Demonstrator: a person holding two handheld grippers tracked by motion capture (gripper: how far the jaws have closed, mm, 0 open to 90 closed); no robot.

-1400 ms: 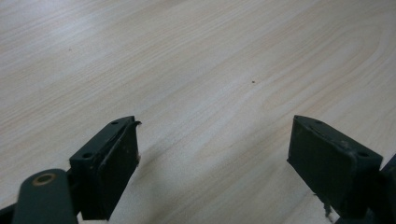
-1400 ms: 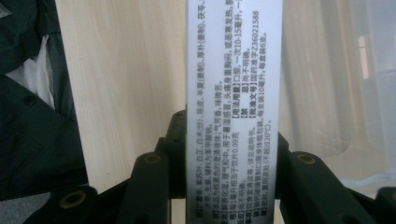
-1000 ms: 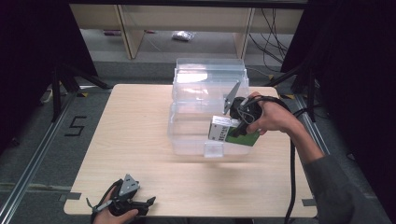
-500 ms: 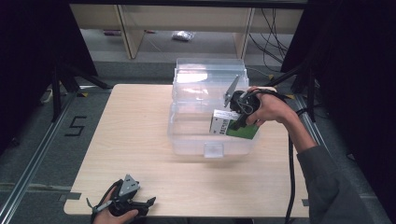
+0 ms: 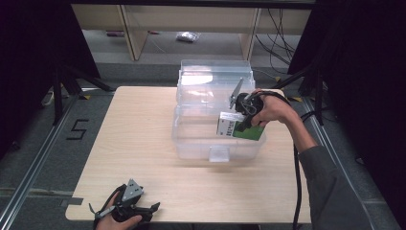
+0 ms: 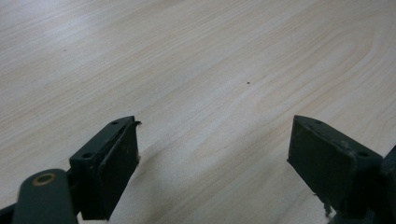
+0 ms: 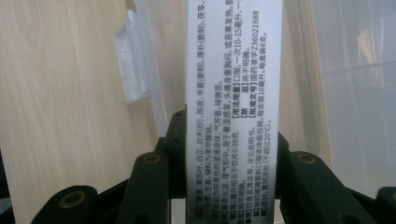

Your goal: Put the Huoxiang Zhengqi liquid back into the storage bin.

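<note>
Fingers (image 7: pixel 173 154) of right gripper (image 5: pixel 245 115) clamped on green-and-white box (image 5: pixel 239 127), now carried lower into clear bin (image 5: pixel 218 139); left gripper (image 5: pixel 143 211) wide, resting on table (image 5: pixel 139 139).

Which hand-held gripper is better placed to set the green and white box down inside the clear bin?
Right. The right hand-held gripper already clamps the green and white box over the clear plastic bin; the left hand-held gripper sits open at the table's near edge.
</note>
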